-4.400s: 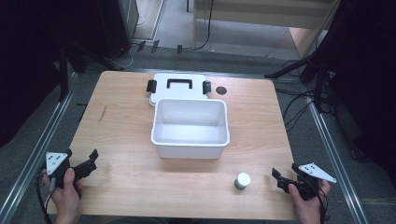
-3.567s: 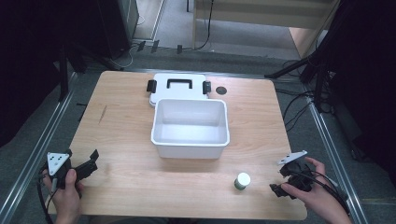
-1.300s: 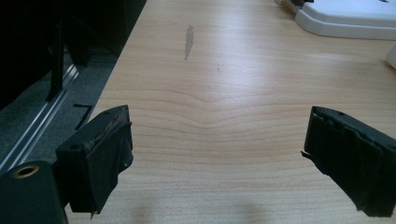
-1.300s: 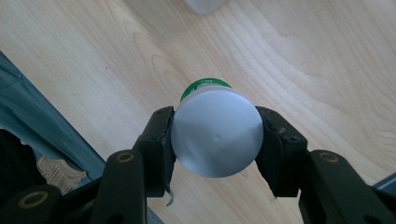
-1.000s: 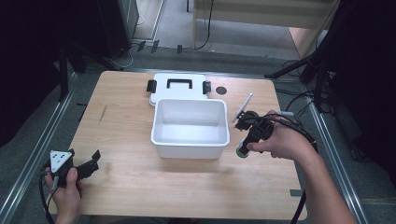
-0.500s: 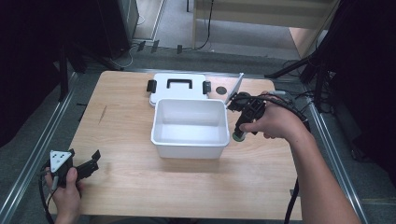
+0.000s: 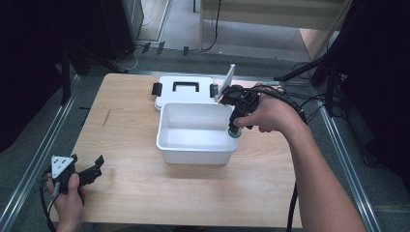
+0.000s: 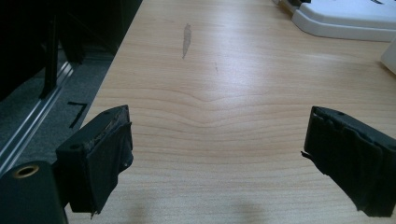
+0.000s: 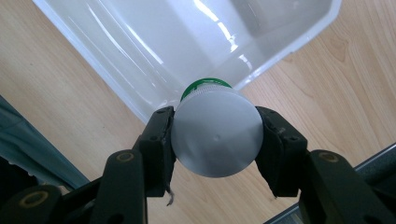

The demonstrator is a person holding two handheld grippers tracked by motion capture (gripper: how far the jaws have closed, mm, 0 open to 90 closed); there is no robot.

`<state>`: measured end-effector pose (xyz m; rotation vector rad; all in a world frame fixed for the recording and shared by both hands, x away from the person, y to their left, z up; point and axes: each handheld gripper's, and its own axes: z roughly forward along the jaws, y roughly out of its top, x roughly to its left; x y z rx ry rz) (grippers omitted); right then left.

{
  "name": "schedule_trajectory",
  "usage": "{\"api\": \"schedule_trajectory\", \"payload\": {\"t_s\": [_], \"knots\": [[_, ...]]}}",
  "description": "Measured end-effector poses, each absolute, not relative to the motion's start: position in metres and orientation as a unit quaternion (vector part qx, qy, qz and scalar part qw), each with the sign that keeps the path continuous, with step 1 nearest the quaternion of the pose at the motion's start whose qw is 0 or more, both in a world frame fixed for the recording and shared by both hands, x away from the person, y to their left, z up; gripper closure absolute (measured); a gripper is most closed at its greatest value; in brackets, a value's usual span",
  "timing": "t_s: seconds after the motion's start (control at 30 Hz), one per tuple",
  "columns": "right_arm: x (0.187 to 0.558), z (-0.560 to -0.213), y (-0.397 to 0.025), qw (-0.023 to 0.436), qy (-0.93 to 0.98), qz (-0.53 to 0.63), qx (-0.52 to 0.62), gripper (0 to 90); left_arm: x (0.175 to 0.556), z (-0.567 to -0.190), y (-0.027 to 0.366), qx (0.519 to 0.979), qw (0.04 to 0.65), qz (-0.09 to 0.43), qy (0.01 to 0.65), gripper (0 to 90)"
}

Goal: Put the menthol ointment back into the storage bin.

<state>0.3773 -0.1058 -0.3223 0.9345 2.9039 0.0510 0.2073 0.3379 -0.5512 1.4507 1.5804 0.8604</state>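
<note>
My right gripper jaws clamped on small green-capped bottle over white bin rim, left gripper jaws apart above pale wood counter, dark room, grey floor.

Overhead forward-down; tool views close, tabletop shared.

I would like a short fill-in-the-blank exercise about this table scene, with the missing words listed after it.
1. The right tongs are shut on a small white ____ with a green cap.
2. They hold it over the rim of the white ____.
3. The left tongs are ____ and hold nothing.
4. The lid behind the tub has a ____ handle.

Missing words: bottle; tub; open; black
</note>
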Motion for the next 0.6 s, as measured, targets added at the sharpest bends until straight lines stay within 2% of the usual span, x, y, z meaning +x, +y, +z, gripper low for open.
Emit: {"api": "schedule_trajectory", "payload": {"t_s": [0.23,0.6], "knots": [[0.38,-0.326,-0.092,0.052,0.958,0.026,0.282,51.7,0.207,-0.551,0.338,0.575,0.405,0.338,0.625,8.3],[0.39,-0.353,-0.078,0.062,0.978,0.037,0.195,51.7,0.208,-0.551,0.339,0.578,0.406,0.334,0.624,8.6]]}}
